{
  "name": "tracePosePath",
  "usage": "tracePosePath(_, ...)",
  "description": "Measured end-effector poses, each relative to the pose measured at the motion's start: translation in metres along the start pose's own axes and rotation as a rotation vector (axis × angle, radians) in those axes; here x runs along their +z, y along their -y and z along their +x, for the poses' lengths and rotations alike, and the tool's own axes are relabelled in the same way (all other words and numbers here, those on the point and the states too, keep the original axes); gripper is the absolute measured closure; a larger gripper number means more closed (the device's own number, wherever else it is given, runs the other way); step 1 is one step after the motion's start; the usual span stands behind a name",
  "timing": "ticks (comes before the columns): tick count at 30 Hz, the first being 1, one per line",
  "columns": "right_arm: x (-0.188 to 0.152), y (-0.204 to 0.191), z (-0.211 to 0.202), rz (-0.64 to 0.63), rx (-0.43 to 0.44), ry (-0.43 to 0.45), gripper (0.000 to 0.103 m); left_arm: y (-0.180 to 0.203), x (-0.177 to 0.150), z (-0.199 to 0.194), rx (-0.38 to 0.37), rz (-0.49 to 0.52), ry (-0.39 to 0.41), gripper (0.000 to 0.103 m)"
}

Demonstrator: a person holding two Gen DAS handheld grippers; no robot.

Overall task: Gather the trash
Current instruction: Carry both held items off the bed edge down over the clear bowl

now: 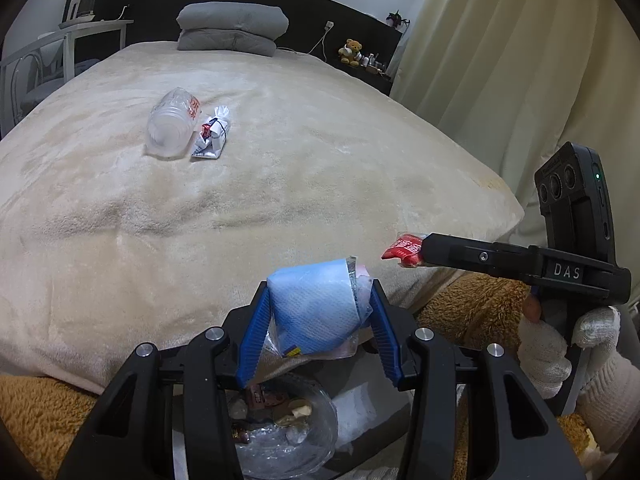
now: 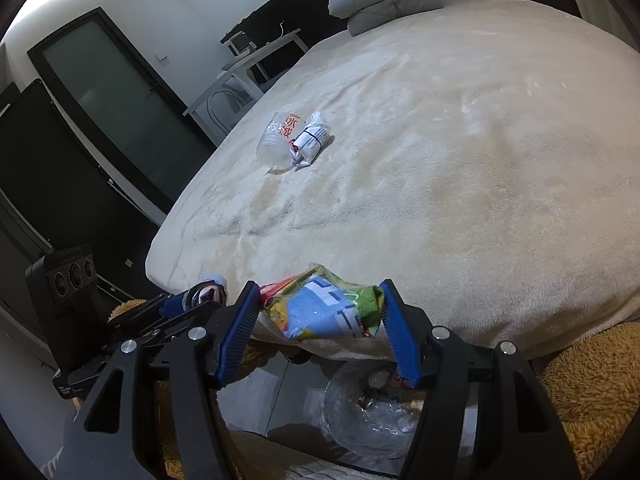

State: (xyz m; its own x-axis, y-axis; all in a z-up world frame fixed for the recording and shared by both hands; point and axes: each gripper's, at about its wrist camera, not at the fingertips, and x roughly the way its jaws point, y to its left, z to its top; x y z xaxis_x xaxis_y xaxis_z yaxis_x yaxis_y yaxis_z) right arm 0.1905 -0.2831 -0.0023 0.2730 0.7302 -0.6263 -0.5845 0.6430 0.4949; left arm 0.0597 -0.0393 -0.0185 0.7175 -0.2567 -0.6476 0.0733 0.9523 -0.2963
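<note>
the left gripper (image 1: 320, 312) has its fingers clenched on a blue tissue packet (image 1: 312, 304); the right gripper (image 2: 318, 320) grips a crumpled snack wrapper (image 2: 324, 308). both hang above a clear trash bag (image 1: 288, 428) beside the bed (image 1: 280, 184), where a plastic cup (image 1: 172, 122) lies.

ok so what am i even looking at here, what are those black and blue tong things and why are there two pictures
Each picture comes from a camera mounted on a hand-held claw; a person in white gloves carries one in each hand. The left claw is clamped on a blue plastic-wrapped packet. The right claw grips a crumpled green and blue snack bag. Both look over a bed with a cream blanket, where a clear plastic cup and a white wrapper lie side by side. Below the claws sits a clear bag of collected trash.
</note>
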Motion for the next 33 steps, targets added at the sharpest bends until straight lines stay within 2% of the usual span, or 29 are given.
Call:
tracePosePath(6,-0.015,-0.005,0.003,-0.045,-0.038,-0.029,0.042,0.000,-0.017,0.004,0.002,-0.015,-0.036,0.056)
tracePosePath(12,-0.034,-0.010,0.012,-0.110,-0.121,-0.081,0.042,-0.002,-0.034,0.003,0.006,-0.040,-0.056,0.056)
tracePosePath(21,-0.058,-0.012,0.035,-0.168,-0.179,-0.192,0.042,-0.005,-0.054,0.022,0.024,-0.032,-0.170,0.056)
tracePosePath(33,-0.073,0.004,0.074,-0.106,-0.192,-0.377,0.042,-0.023,-0.075,0.055,0.057,-0.080,-0.354,0.056)
